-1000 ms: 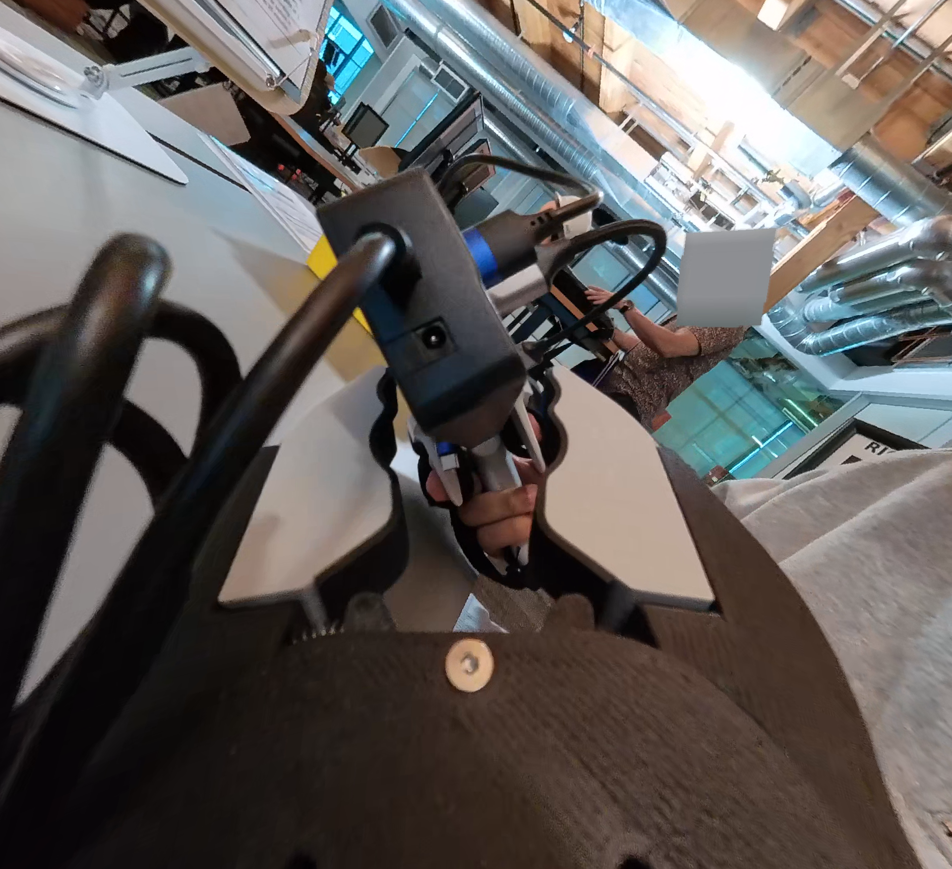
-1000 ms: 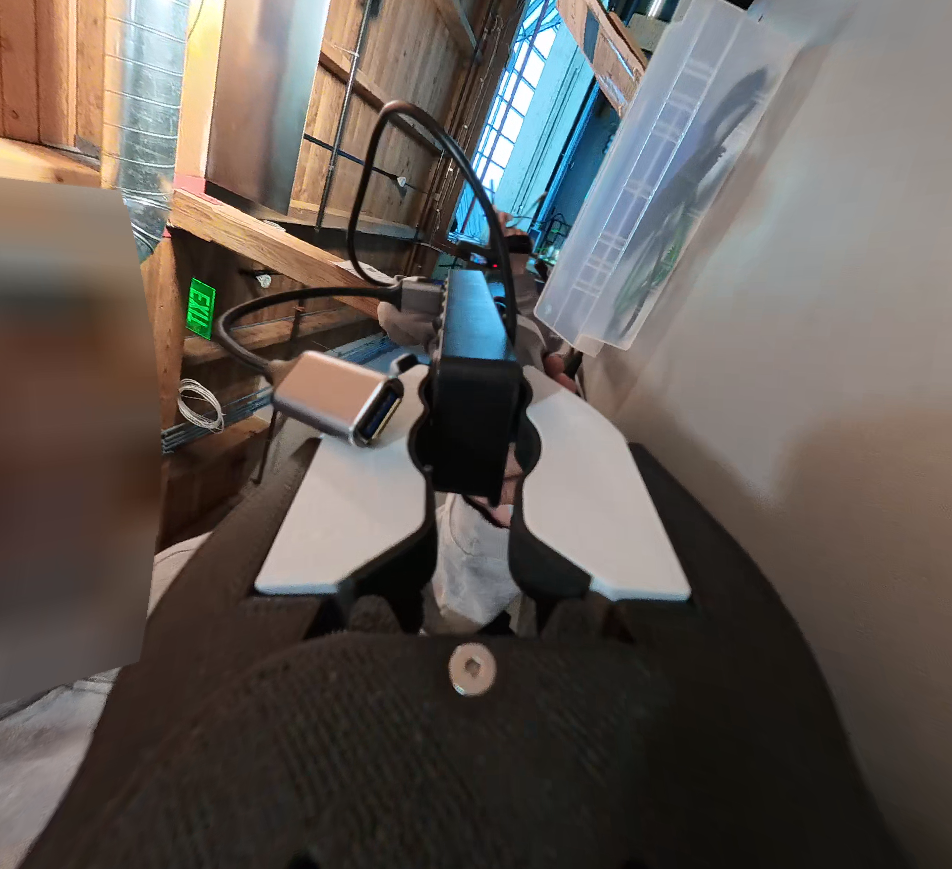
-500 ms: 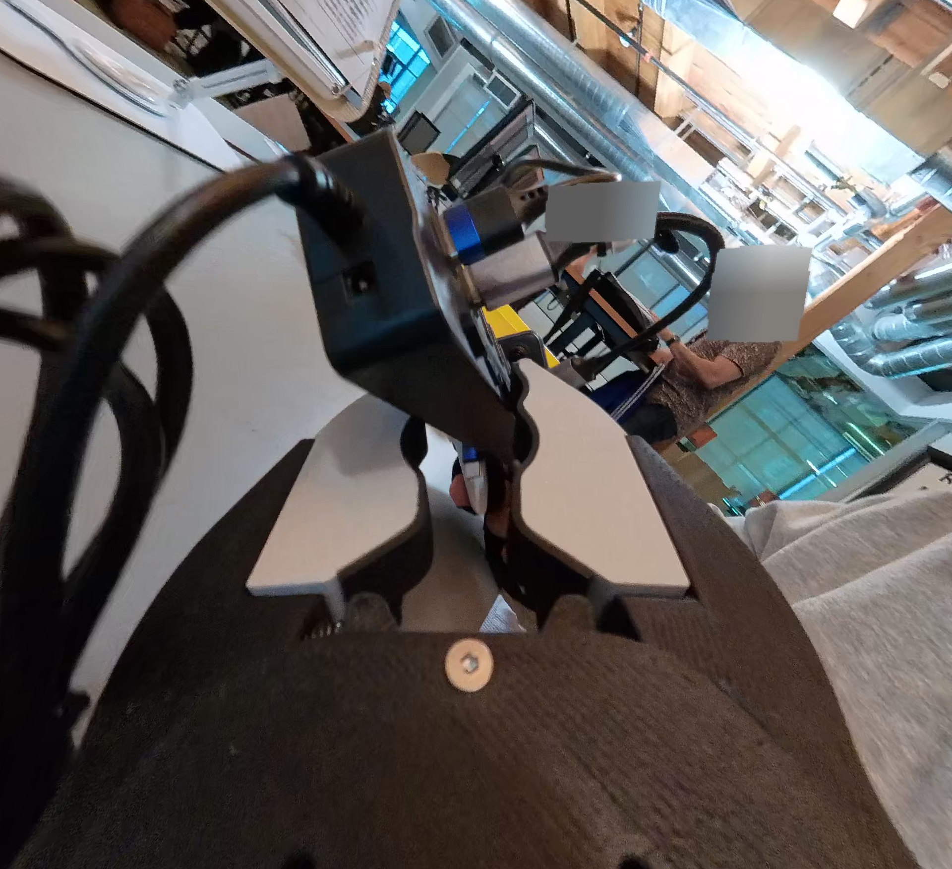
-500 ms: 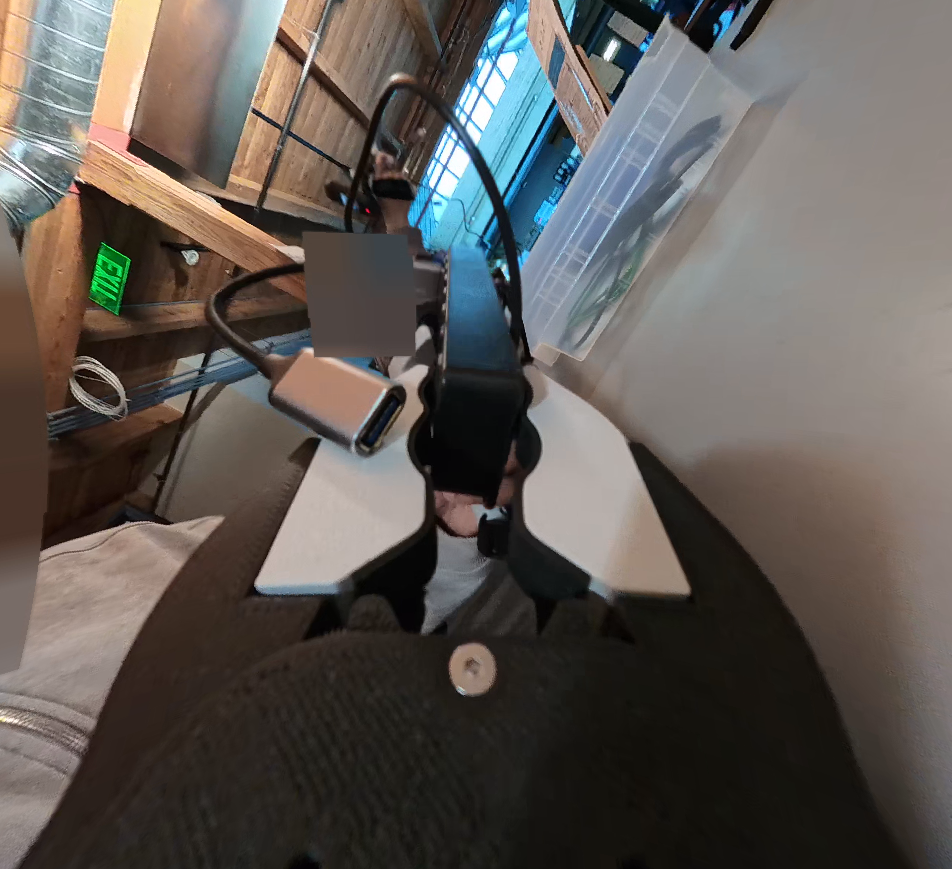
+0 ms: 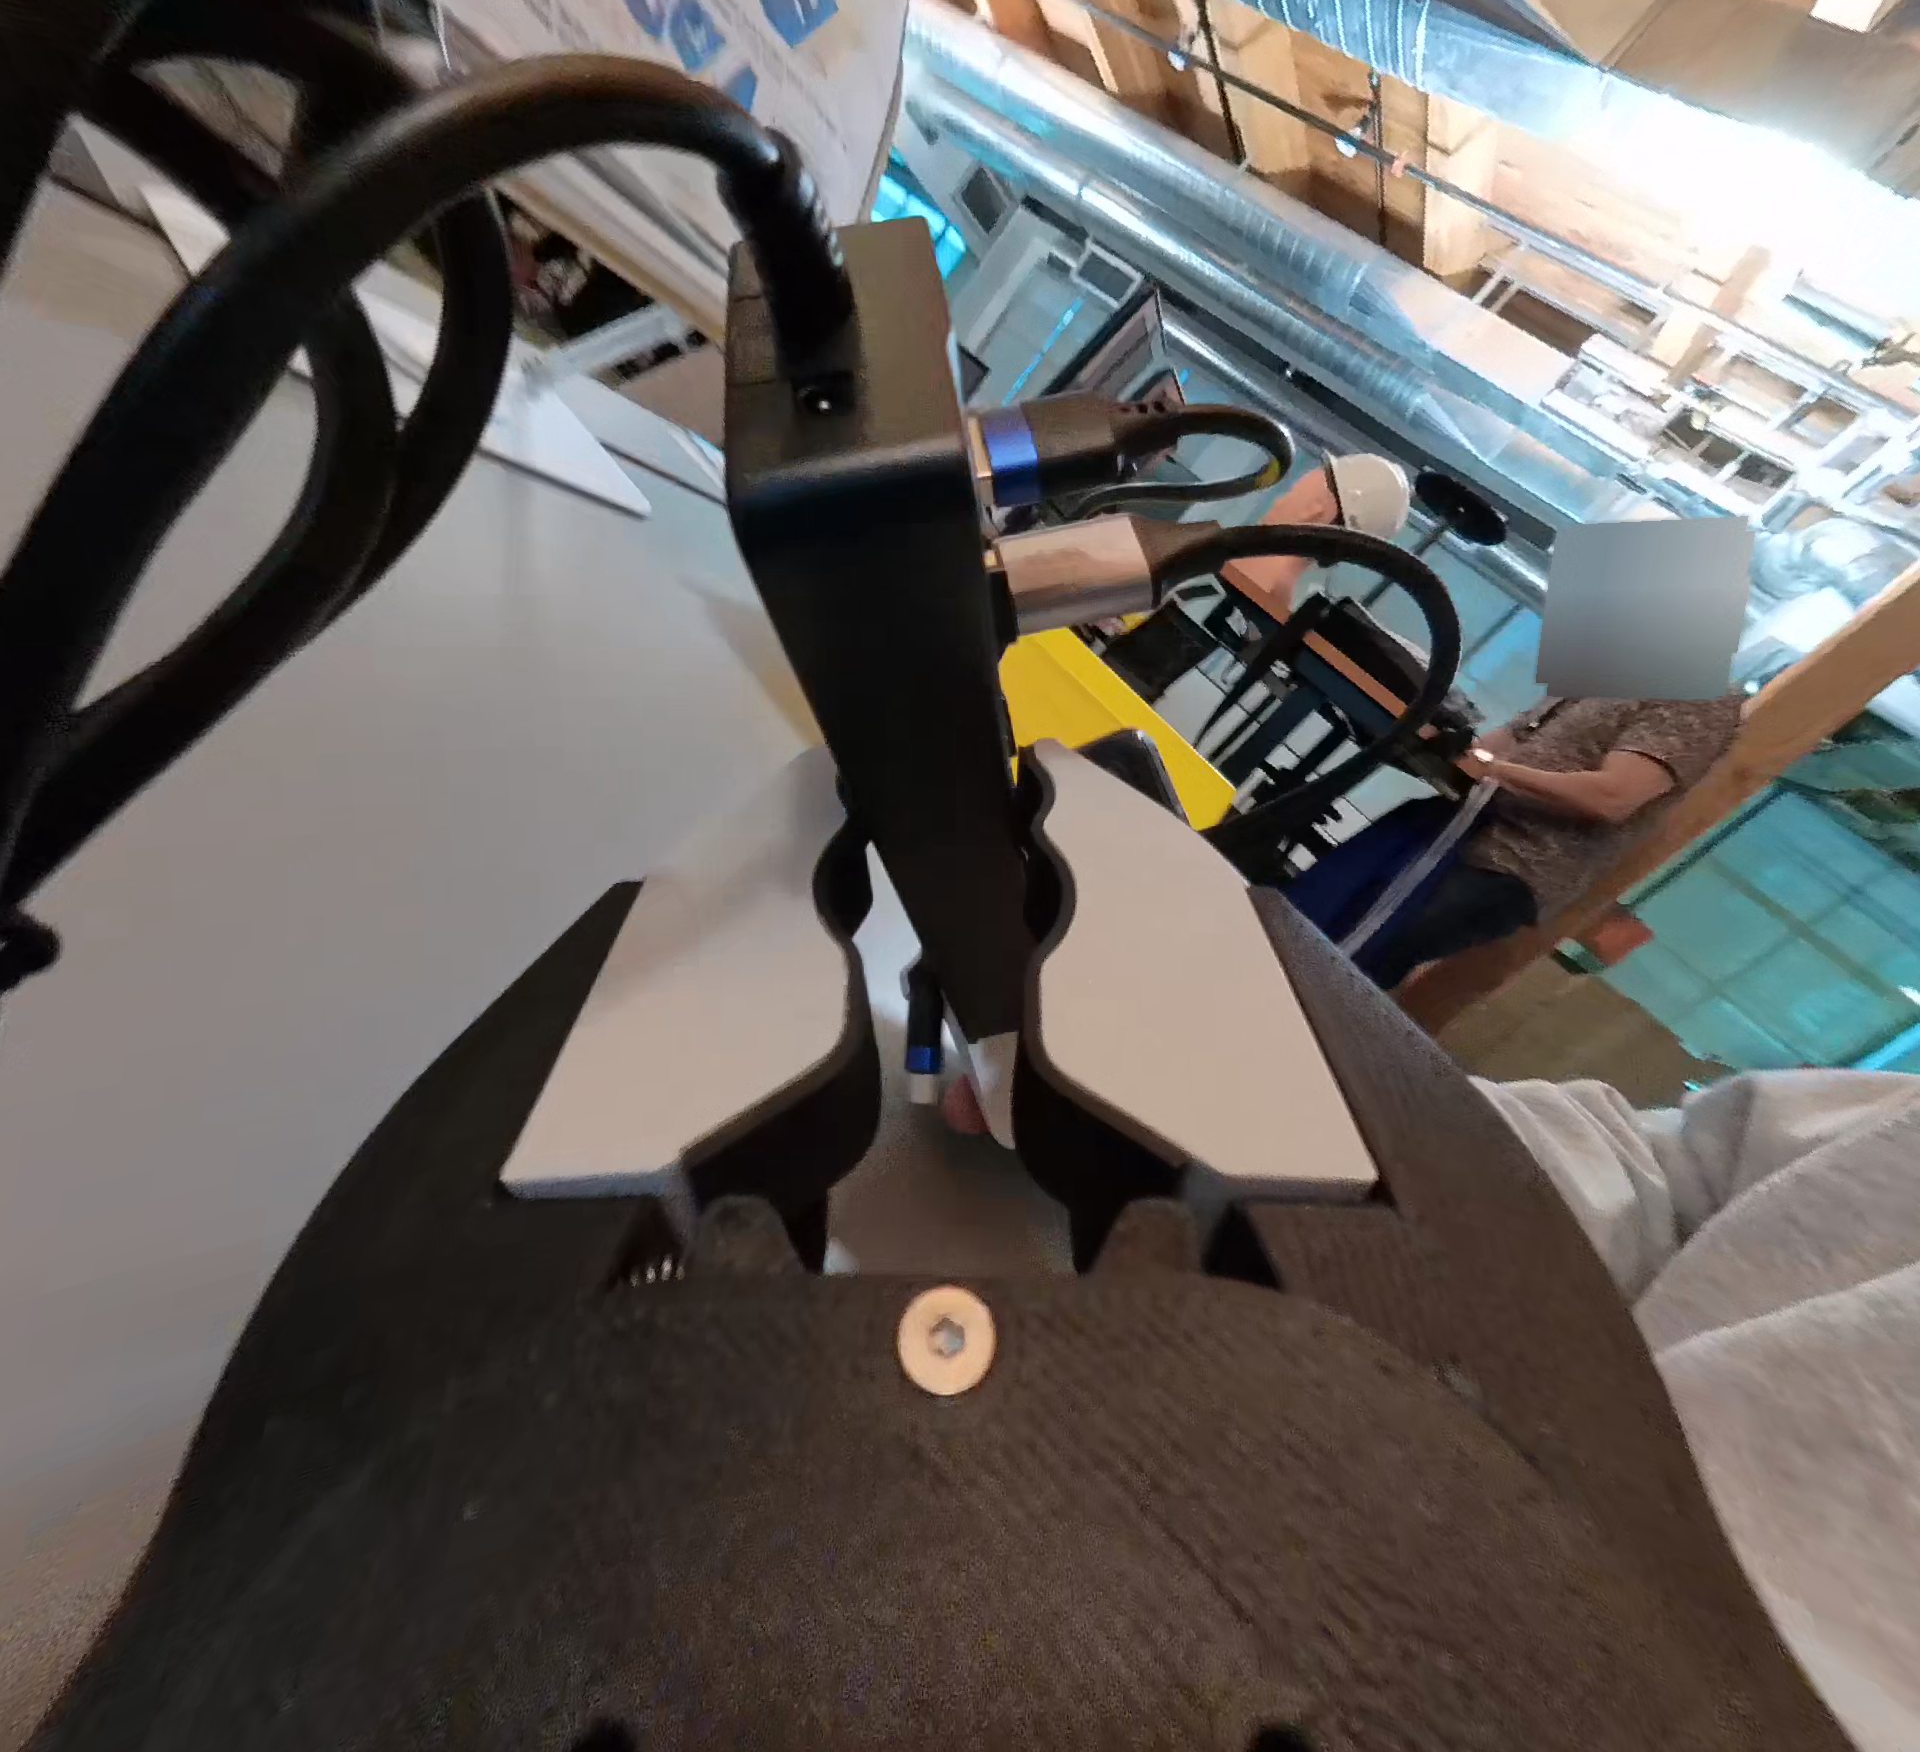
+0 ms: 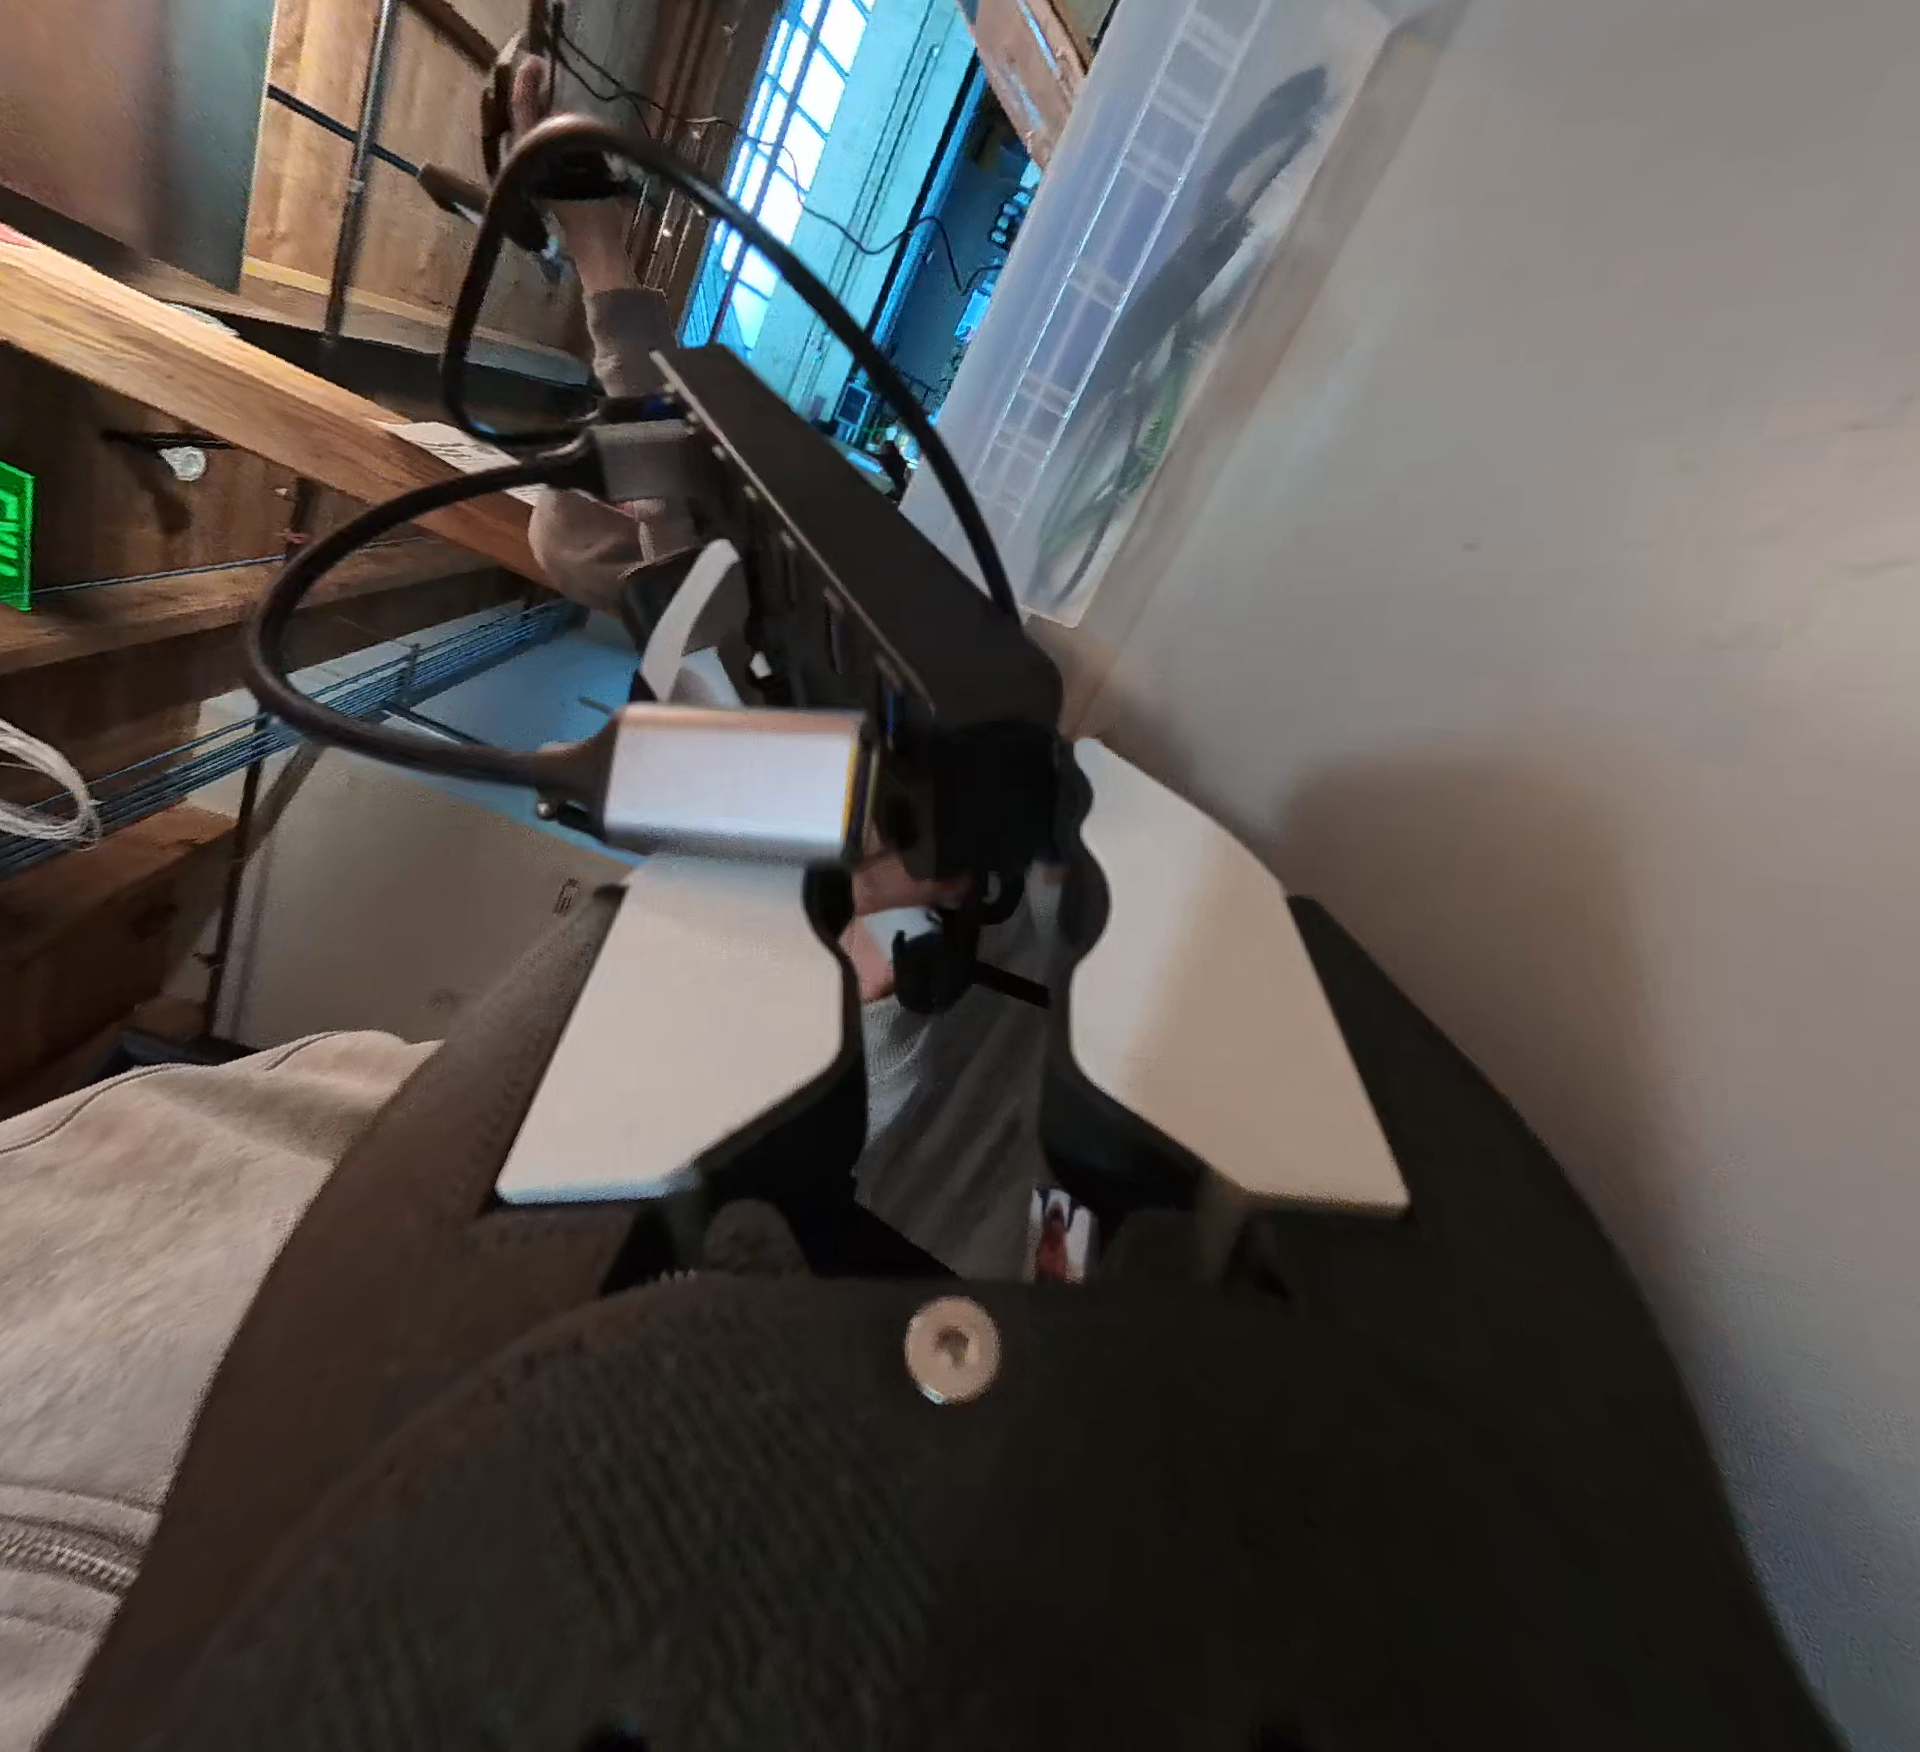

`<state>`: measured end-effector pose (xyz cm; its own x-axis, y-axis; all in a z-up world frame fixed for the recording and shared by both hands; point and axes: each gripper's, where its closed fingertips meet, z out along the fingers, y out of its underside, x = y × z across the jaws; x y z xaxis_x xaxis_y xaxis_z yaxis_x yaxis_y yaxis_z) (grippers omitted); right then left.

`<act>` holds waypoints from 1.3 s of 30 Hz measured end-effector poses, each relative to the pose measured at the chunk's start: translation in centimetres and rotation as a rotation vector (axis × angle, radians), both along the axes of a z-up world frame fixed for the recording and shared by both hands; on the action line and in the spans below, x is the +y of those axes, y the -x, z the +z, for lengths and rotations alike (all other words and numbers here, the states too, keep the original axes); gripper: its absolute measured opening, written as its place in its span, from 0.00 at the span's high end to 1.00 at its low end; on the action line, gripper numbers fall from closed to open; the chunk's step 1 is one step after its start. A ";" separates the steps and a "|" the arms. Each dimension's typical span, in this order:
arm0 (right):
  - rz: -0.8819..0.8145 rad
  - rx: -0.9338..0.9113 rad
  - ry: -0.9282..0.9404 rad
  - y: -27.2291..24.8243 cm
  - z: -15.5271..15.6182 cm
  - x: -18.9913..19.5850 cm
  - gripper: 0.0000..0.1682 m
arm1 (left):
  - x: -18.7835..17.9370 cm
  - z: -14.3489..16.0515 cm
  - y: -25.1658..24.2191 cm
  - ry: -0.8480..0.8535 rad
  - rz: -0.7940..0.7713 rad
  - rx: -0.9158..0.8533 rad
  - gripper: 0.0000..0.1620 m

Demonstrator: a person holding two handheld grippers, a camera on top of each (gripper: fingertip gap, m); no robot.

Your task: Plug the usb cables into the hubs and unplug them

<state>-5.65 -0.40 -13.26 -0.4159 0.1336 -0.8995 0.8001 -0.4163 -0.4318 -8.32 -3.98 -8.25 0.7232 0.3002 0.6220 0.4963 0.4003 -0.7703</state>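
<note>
In the left wrist view my left gripper [image 5: 935, 798] is shut on a thick black hub [image 5: 873, 611], held upright with its narrow edge towards the camera. A blue-ringed black plug [image 5: 1049, 455] and a silver plug [image 5: 1081, 580] sit in its right side. A thick black cable [image 5: 416, 175] leaves its top. In the right wrist view my right gripper [image 6: 956, 819] is shut on the near end of a slim black hub [image 6: 873, 559], which slants away to the upper left. A silver USB socket [image 6: 727, 783] hangs beside that end, and its short cable loops to a grey plug [image 6: 644, 466] in the hub.
The white table [image 6: 1558, 559] runs along the right of the right wrist view, with a clear plastic bin [image 6: 1174, 196] on it. A grey sleeve [image 5: 1714, 1287] is close by at the right. A seated person [image 5: 1558, 767] and a yellow object [image 5: 1112, 715] are in the background. Spacing between my two grippers at the tips: around 7 cm.
The left hub has turned from its broad face to its narrow edge, so its plugs now point right. The right hub has tilted to the left, and the silver socket has swung close to its near end.
</note>
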 end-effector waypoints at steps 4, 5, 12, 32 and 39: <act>-0.041 -0.014 -0.002 0.7 0.0 1.1 0.78 | -2.3 1.4 1.2 -0.024 0.118 0.060 0.85; -0.058 -0.015 -0.006 1.0 -0.1 1.4 0.78 | -2.8 1.6 1.5 -0.034 0.145 0.057 0.85; -0.295 0.040 -0.089 4.5 0.3 7.0 0.80 | -3.6 1.2 2.2 -0.052 0.179 0.006 0.85; 0.087 0.746 -0.513 11.5 13.3 -6.2 0.86 | -5.6 -0.1 0.6 -0.037 0.232 -0.060 0.85; 0.661 0.808 -1.038 15.2 7.6 -20.8 0.86 | -7.0 -1.0 -0.5 -0.051 0.272 -0.117 0.85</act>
<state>-20.83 -21.21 -5.64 -0.9885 0.1499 -0.0197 0.1188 0.6898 -0.7142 -7.85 -11.01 -9.30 0.5427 0.4395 0.7157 0.4499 0.5674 -0.6897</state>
